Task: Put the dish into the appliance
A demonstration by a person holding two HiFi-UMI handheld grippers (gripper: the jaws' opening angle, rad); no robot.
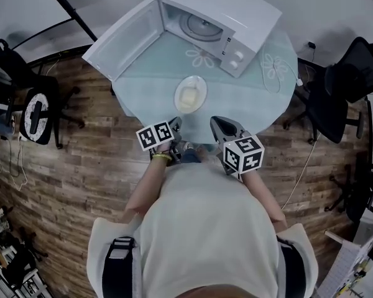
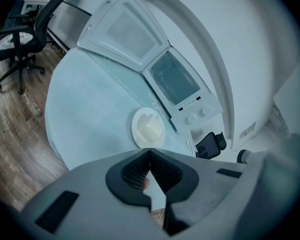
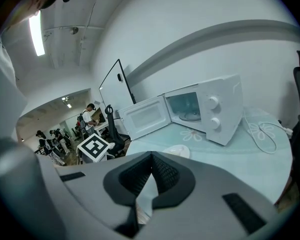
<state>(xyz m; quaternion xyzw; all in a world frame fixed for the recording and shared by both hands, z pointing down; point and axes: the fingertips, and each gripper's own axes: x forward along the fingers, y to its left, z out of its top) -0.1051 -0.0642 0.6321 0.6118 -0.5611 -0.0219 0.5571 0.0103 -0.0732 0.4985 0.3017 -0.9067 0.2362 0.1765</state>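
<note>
Open microwave (image 1: 231,18), dish (image 1: 191,94) on table (image 1: 154,84)

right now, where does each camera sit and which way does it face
Head view: on the person's head, facing steeply down at the table, dish and open microwave; the torso, left gripper and right gripper show.
Left gripper view: on the left gripper, facing along its shut jaws across the table to dish and microwave; only those jaws show.
Right gripper view: on the right gripper, facing along its shut jaws toward the microwave's front; the left gripper's marker cube shows at left.
Shared: all see the dish and microwave.
</note>
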